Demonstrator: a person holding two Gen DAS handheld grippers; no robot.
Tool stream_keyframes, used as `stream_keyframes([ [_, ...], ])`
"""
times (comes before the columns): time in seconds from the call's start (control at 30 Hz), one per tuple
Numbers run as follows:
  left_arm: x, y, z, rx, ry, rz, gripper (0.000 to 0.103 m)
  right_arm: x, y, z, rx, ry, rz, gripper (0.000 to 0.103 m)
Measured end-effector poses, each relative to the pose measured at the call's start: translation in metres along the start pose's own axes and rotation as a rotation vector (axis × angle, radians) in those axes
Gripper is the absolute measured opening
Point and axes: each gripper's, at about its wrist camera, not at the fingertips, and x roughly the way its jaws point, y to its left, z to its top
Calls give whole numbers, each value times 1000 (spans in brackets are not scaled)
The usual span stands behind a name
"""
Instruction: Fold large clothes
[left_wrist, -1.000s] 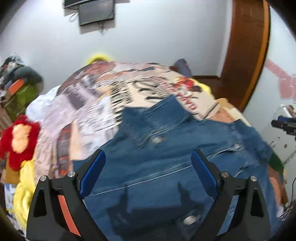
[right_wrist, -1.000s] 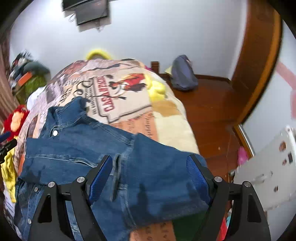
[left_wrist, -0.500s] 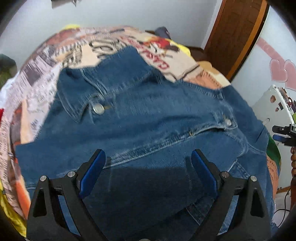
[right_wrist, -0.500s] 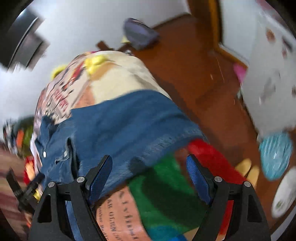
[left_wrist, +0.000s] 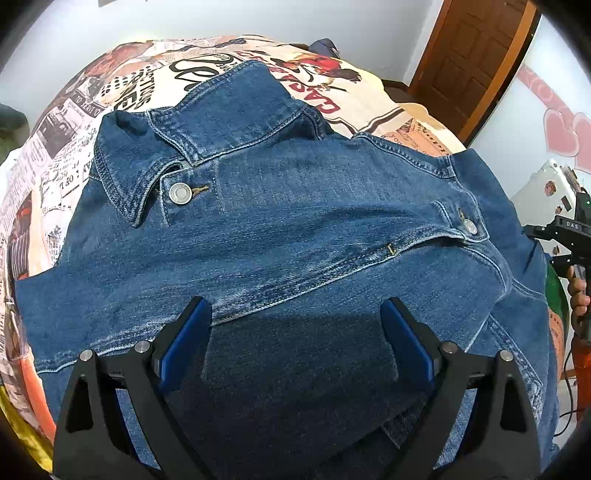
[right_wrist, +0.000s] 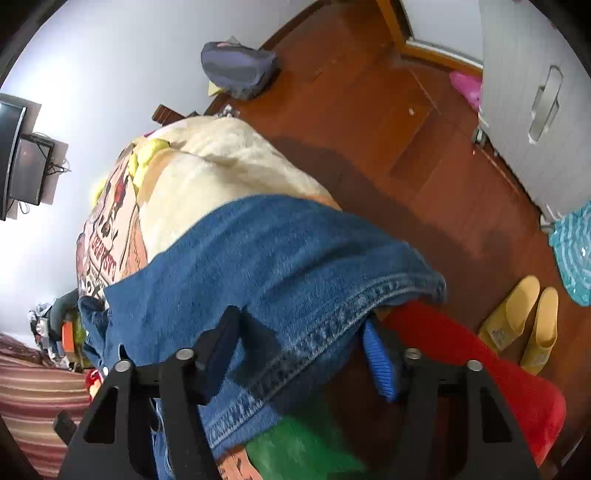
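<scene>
1. Left wrist view is taking in the big bed under its printed newspaper-and-poster blanket (left_wrist: 122, 92), which is filling the room from the white wall to the brown wooden door (left_wrist: 476, 62).
2. Lying spread on that blanket is the blue denim jacket (left_wrist: 295, 229), front up, collar pointing to the far wall, its silver metal collar button (left_wrist: 180, 192) showing just under the collar.
3. Hanging over the jacket's lower half is the left gripper (left_wrist: 295, 332), a black frame with blue pads; its jaws are standing wide apart with nothing between them, and its shadow is falling on the denim.
4. Over at the bed's edge, the right gripper (right_wrist: 299, 343) is straddling the stitched hem of the jacket's sleeve (right_wrist: 332, 317), which is draping over a red and green patch of bedding (right_wrist: 480, 369). Its jaws have just been closing, with the hem between them; the blue pad is sitting at the hem, though I cannot tell whether the pads are pinching it.
5. Down on the reddish wooden floor (right_wrist: 369, 110), a pair of yellow slippers (right_wrist: 524, 321) is sitting beside the bed.
</scene>
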Motion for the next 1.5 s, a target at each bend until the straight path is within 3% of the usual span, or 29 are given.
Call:
stream_keyframes([
  [0.13,-4,2,0,-12,-3,4,94,-11,11,-1,-44,-68,-27,23],
  [0.23,-12,3,-1,-15,-18,1,94,-25,23,-2,-50,-102,-6,15],
  [0.4,-37,7,-4,-9,-73,9,94,-63,70,-10,-166,-189,32,13],
  [0.53,-57,14,-7,-25,-117,1,94,-97,121,-23,-279,-237,113,13],
  [0.77,-90,32,-20,-52,-182,-4,94,-122,226,-58,-479,-251,240,9],
  [0.9,-108,47,-30,-78,-214,5,94,-110,287,-89,-582,-194,301,9],
  [1.1,-124,70,-46,-114,-235,31,94,-52,349,-152,-743,-29,281,9],
  [1.23,-129,84,-57,-141,-233,49,94,-2,353,-190,-800,115,216,9],
  [1.5,-125,96,-68,-180,-209,59,94,71,317,-228,-821,342,53,9],
])
